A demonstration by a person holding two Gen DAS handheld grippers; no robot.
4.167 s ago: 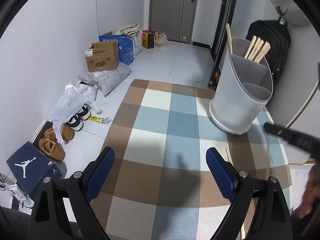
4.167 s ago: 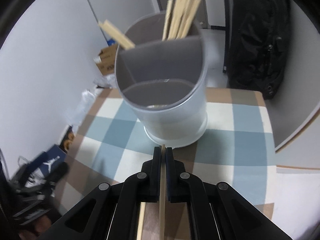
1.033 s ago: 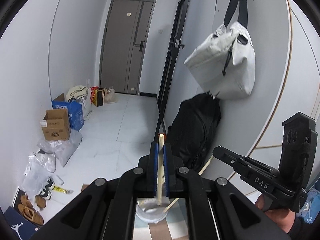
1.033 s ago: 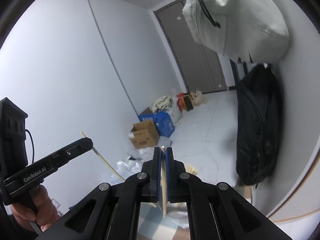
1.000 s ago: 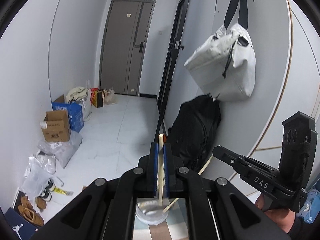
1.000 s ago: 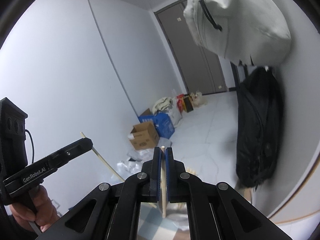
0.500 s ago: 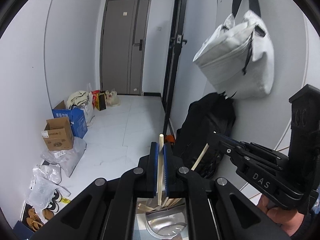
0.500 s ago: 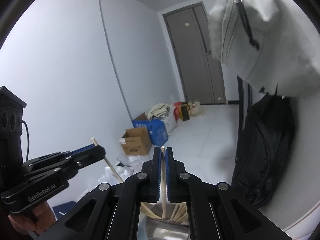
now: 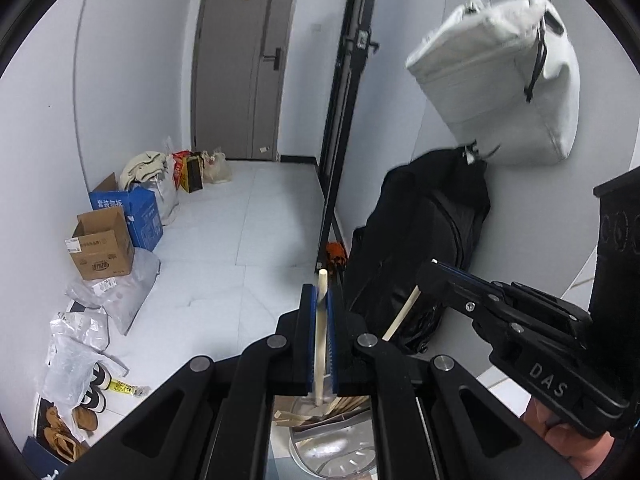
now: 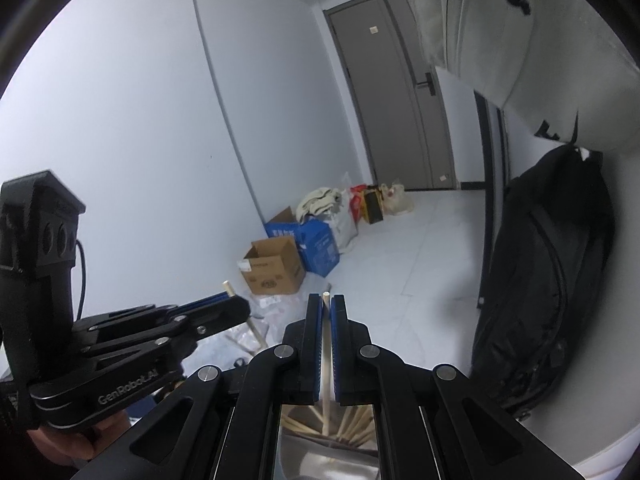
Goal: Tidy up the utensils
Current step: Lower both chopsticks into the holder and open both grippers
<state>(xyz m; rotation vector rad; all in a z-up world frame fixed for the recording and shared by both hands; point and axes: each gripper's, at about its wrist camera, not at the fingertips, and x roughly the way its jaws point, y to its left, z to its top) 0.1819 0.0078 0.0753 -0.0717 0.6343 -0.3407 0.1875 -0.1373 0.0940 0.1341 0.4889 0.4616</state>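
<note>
My left gripper (image 9: 319,294) is shut on a pale wooden chopstick (image 9: 320,344) that stands upright between its blue pads. Its lower end hangs over the grey utensil holder (image 9: 320,460), which has several chopsticks (image 9: 348,404) in its back compartment. My right gripper (image 10: 326,302) is shut on a second chopstick (image 10: 326,364) above the same holder (image 10: 320,460). In the left wrist view the right gripper (image 9: 430,274) reaches in from the right with its chopstick (image 9: 400,316) slanting down. In the right wrist view the left gripper (image 10: 238,308) comes in from the left.
A black backpack (image 9: 420,240) leans on the right wall, with a white bag (image 9: 500,80) hanging above it. Cardboard and blue boxes (image 9: 104,248), plastic bags and shoes (image 9: 80,396) line the left wall. A grey door (image 9: 244,60) closes the far end.
Both grippers have moved forward and sunk with their chopsticks. The holder has come into view beneath the fingers and the two grippers stand closer together.
</note>
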